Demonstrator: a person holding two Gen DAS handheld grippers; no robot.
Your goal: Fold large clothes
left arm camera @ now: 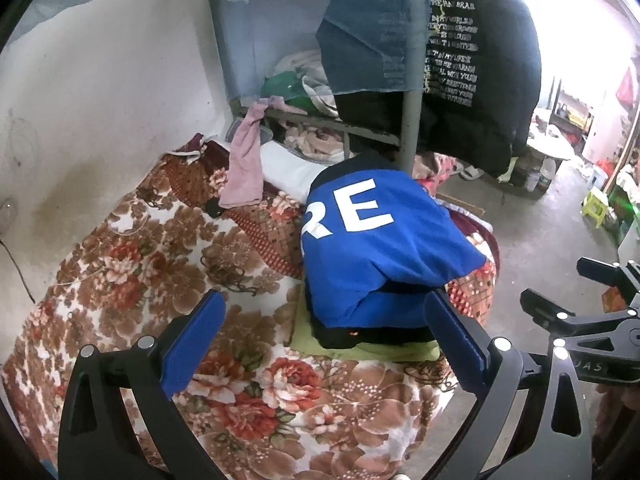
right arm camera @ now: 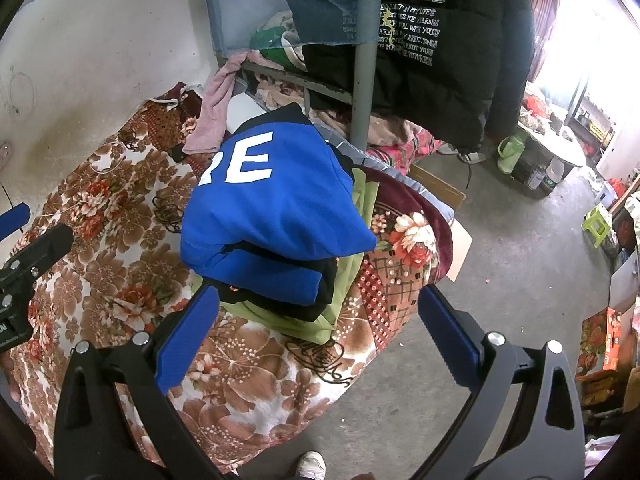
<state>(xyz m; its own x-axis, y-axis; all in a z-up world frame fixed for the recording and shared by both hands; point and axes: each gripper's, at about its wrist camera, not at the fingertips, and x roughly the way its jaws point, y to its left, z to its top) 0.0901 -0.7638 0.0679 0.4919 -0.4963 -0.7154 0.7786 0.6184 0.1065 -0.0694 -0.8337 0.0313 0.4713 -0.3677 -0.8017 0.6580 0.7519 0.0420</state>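
Observation:
A blue garment with white letters "RE" (left arm camera: pixel 372 248) lies folded on top of a stack, over a black piece and a green garment (left arm camera: pixel 360 350), on the floral bedspread (left arm camera: pixel 140 280). It also shows in the right wrist view (right arm camera: pixel 272 208), with the green garment (right arm camera: pixel 344 280) under it. My left gripper (left arm camera: pixel 326 312) is open and empty, just in front of the stack. My right gripper (right arm camera: pixel 318 304) is open and empty, at the stack's near edge. The right gripper's body shows at the right of the left wrist view (left arm camera: pixel 580 320).
A grey bunk post (left arm camera: pixel 412 120) stands behind the stack, with a black printed jacket (left arm camera: pixel 480 64) hanging from it. A pink towel (left arm camera: pixel 244 160) hangs off the frame. The concrete floor (right arm camera: pixel 520 260) lies to the right, with a green stool (right arm camera: pixel 596 220) and boxes.

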